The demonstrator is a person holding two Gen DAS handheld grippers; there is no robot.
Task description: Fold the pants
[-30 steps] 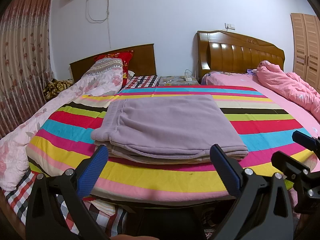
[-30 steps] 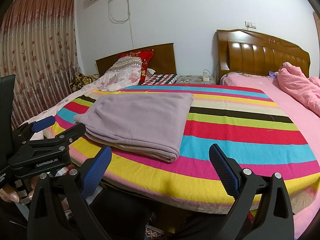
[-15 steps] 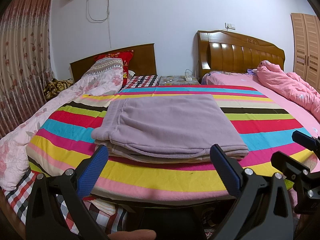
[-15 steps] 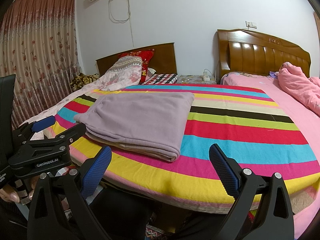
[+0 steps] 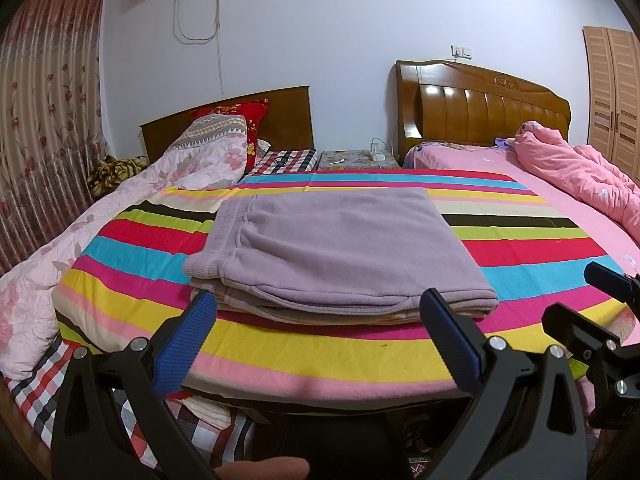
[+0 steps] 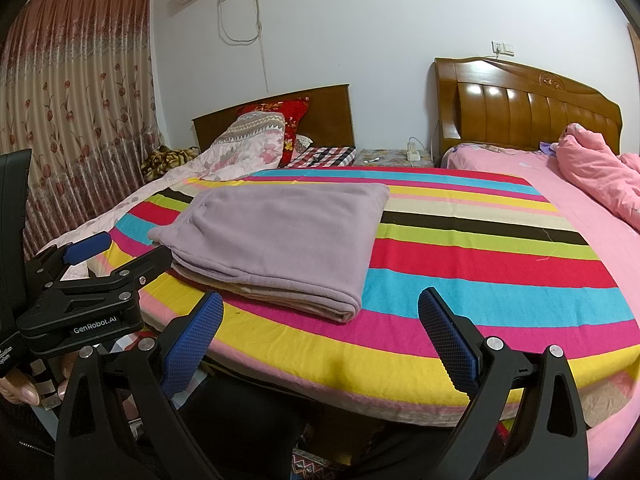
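The lilac pants (image 5: 336, 248) lie folded into a flat rectangular stack on the striped blanket (image 5: 360, 344), waistband to the left; they also show in the right wrist view (image 6: 280, 236). My left gripper (image 5: 318, 316) is open and empty, held off the bed's near edge just short of the stack. My right gripper (image 6: 320, 316) is open and empty, held off the near edge to the right of the stack. The left gripper also shows in the right wrist view (image 6: 116, 256), and the right gripper at the right edge of the left wrist view (image 5: 588, 300).
A floral quilt (image 5: 132, 200) and pillows lie at the far left. A pink duvet (image 5: 580, 172) is heaped on the pink bed (image 6: 600, 216) at the right. Two wooden headboards (image 5: 480, 108) and a nightstand (image 5: 356, 159) stand at the back wall. Curtains (image 6: 80, 120) hang on the left.
Both grippers stay open and almost still, drifting only slightly. The pants have not moved. A fingertip has come into the bottom of the left wrist view.
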